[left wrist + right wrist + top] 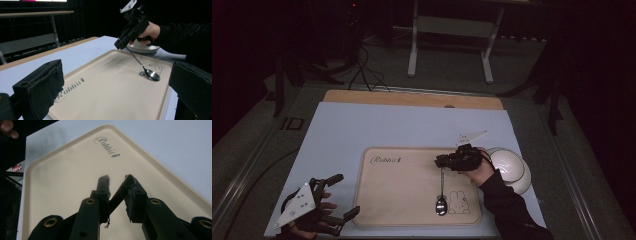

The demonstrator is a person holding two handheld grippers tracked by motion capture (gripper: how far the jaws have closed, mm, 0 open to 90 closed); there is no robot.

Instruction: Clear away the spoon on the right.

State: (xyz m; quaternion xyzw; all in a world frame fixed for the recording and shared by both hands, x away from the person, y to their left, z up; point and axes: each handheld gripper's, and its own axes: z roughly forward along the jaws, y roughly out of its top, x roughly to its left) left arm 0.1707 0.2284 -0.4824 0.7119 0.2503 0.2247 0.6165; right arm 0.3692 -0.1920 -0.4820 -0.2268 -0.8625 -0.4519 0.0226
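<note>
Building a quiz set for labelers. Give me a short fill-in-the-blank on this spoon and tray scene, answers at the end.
1. The right gripper holds the spoon by its ____.
2. The spoon's bowl rests on the beige tray beside a drawing of a ____.
3. The word printed on the tray is ____.
4. The left gripper, at the tray's near left corner, has its jaws ____.

Missing words: handle; rabbit; Rabbit; open

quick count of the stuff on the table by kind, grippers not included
spoon: 1
beige tray: 1
white bowl: 1
light blue mat: 1
total: 4
</note>
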